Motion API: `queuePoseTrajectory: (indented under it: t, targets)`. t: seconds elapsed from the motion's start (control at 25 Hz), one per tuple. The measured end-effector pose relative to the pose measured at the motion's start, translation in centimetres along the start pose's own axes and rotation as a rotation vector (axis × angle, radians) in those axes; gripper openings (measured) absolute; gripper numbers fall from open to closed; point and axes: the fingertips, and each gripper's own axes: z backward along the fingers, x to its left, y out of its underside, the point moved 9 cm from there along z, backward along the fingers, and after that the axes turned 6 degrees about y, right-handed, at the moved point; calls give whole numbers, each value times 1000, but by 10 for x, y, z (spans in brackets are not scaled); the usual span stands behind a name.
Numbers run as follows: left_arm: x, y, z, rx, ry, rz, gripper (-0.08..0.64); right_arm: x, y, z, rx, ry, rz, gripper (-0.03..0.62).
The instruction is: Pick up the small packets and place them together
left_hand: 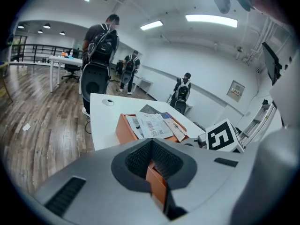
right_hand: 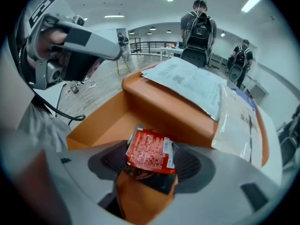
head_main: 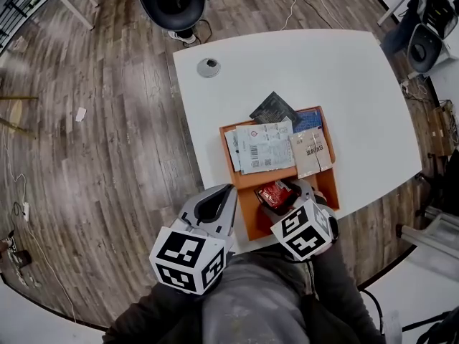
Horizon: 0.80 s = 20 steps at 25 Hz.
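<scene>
The right gripper (right_hand: 149, 170) gapes wide around a red packet (right_hand: 150, 150) in the orange tray (right_hand: 154, 102). White packets (head_main: 265, 145) overhang its divider; the left gripper (left_hand: 151, 165) pinches its wall.

Below me a white table (head_main: 344, 77) stands on a wood floor (head_main: 93, 163), with an orange tray (head_main: 251, 215) at its near edge. A round grommet (head_main: 209, 67) sits by the far corner. A black chair (head_main: 172, 2) stands beyond, and a person with a backpack (left_hand: 101, 39) stands behind it.
</scene>
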Motion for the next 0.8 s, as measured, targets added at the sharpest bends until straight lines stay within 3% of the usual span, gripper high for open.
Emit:
queuePoseTrajectory:
  t: [0.24,0.52,0.8]
  targets:
    - [2,-1,0,-4,5,0,-3,14,-4,2,11,5,68,199]
    - [0,3,9,-8,9,-13,-3,23,-6,7,8,37,100,105]
    - [-5,3,26,-33,21,-37,-3,34,-18,34,-80,50,63,94]
